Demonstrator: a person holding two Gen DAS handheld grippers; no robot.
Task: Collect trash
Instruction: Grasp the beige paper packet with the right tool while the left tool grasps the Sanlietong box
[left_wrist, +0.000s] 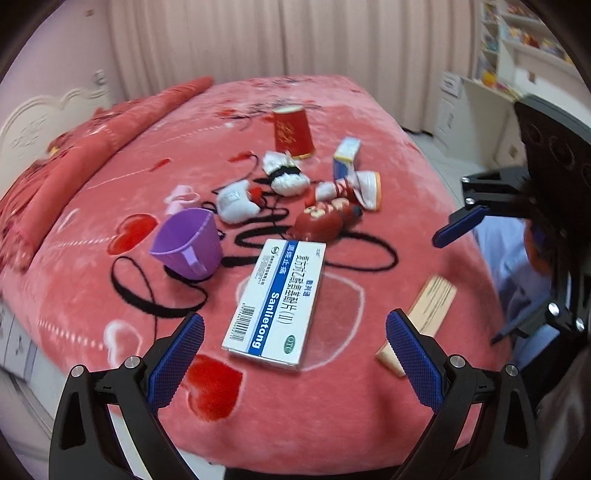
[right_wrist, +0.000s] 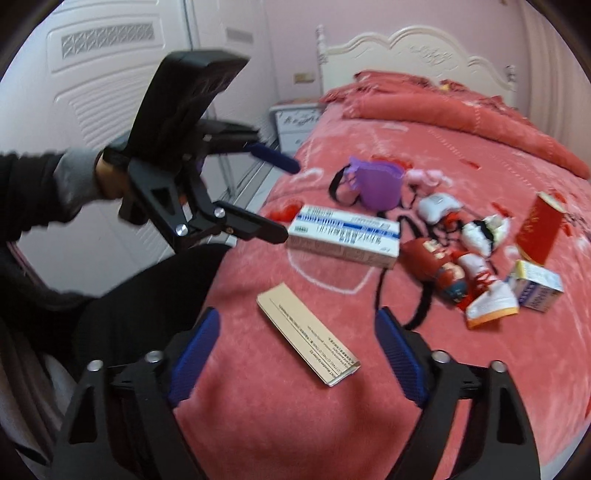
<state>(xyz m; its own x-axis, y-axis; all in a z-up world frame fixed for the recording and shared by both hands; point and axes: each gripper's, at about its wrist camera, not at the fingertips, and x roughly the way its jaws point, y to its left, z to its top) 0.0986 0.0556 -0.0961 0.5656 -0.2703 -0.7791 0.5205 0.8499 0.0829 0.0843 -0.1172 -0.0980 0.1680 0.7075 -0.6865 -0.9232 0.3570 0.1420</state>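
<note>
Item: white-and-blue medicine box (left_wrist: 275, 301), lying flat on the pink bed cover (left_wrist: 92, 258), near edge, just ahead of my left gripper (left_wrist: 295, 354). I judge it light, stiff cardboard, crushable if squeezed hard; best taken across its short width at the near end. Its long axis runs from near to far, leaning slightly right in the left wrist view.

Item: tan paper sleeve (right_wrist: 308, 336), flat on the cover, ahead of my right gripper (right_wrist: 297, 354). Probably very light, thin and flexible; I would pinch it across its narrow width. Long axis diagonal, far-left to near-right.

Tongs: left jaws wide and empty; right jaws open, somewhat narrower, nothing between them.

Other litter lies farther off: purple cup (left_wrist: 188, 243), red cup (left_wrist: 291, 129).
</note>
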